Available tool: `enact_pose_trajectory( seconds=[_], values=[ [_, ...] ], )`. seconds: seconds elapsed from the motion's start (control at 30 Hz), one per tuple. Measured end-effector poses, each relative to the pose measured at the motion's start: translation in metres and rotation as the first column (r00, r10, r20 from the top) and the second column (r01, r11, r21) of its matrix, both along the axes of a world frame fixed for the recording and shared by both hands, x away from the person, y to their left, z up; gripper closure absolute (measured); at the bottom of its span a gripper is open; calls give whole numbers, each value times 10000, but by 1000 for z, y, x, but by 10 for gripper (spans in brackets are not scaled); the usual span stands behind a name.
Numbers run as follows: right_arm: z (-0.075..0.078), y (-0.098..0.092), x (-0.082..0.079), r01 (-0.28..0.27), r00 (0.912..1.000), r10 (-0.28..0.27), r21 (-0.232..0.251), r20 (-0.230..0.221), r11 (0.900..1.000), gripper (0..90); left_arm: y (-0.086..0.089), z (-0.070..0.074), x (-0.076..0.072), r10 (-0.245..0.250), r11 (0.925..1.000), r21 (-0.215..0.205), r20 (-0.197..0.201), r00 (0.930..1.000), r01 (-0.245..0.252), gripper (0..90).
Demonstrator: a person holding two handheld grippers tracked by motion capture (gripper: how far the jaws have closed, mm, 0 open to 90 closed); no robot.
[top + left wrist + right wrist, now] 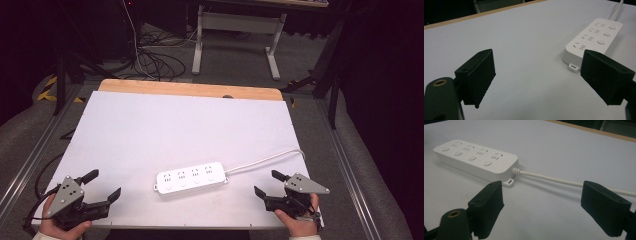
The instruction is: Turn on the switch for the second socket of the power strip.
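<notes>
A white power strip (pixel 191 178) with several sockets and round buttons lies flat near the front middle of the white table (pixel 165 125). Its white cord (pixel 265 161) runs off to the right edge. My left gripper (pixel 104 185) rests open at the front left, pointing toward the strip; in the left gripper view the power strip (pixel 594 40) lies beyond the right jaw. My right gripper (pixel 266 183) stands open at the front right. In the right gripper view the power strip (pixel 476 158) lies ahead to the left and its cord (pixel 564 182) crosses between the jaws.
A wooden strip (pixel 190 90) borders the table's far edge. Beyond it, on the floor, stand a white desk frame (pixel 235 35) and loose cables (pixel 155 60). Metal rails run along both sides of the table.
</notes>
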State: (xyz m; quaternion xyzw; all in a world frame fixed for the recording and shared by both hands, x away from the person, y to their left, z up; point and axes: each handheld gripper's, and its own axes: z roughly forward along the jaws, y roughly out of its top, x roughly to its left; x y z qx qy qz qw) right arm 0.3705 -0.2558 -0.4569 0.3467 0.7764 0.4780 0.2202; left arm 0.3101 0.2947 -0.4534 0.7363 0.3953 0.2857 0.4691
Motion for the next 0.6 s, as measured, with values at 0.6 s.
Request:
enact_pose_trajectory(
  seconds=[0.6],
  values=[
    [1,1,0,7,10000,-6,-76,90,10000,199,-2,6,-3,-156,9995,262,4,9999,156,137]
  ],
)
